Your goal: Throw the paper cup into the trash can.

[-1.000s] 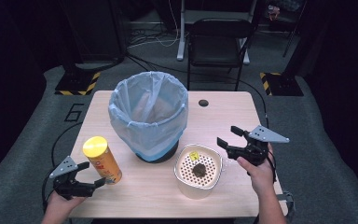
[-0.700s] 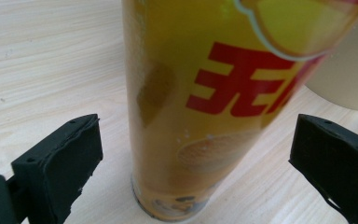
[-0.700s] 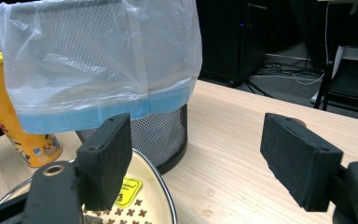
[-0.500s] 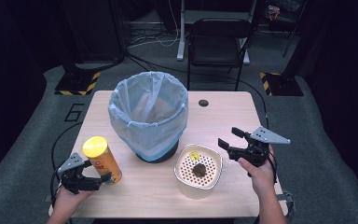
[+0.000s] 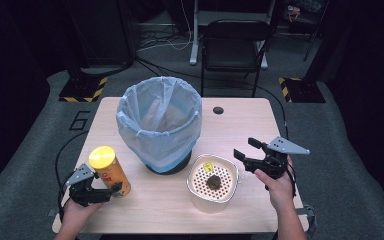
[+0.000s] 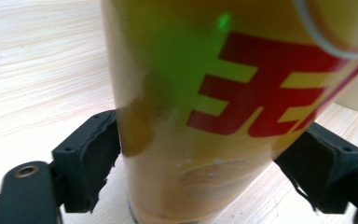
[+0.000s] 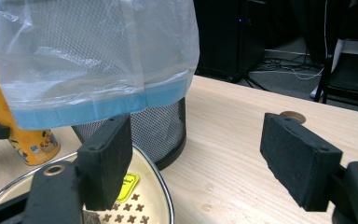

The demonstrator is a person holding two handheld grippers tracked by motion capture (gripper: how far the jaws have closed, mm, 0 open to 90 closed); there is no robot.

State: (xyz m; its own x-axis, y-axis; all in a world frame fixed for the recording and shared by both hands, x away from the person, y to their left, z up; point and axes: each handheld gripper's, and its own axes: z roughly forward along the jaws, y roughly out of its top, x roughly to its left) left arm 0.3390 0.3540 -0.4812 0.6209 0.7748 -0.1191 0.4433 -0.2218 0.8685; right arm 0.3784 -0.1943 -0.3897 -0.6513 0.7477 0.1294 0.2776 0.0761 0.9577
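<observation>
- High view: the can (image 5: 109, 169) stands upright on the table (image 5: 240, 125), to the left of the bin (image 5: 160, 125) and a little nearer the person, apart from it
- The left gripper (image 5: 100, 192) is at the can's base, on the side away from the bin; its jaws have just been closing, with the can between them
- Left gripper view: both pads sit against the can (image 6: 205, 107), one on each side near its foot, so the can is gripped
- The right gripper (image 5: 245, 150) hangs to the right of the bin, just right of the bowl (image 5: 213, 184), which stands in front of the bin; its jaws are wide apart with nothing between them
- Right gripper view: the bin (image 7: 98, 60) with its pale liner is ahead, the bowl's (image 7: 161, 186) rim lies below the left jaw, and the can (image 7: 9, 121) shows past the bin
</observation>
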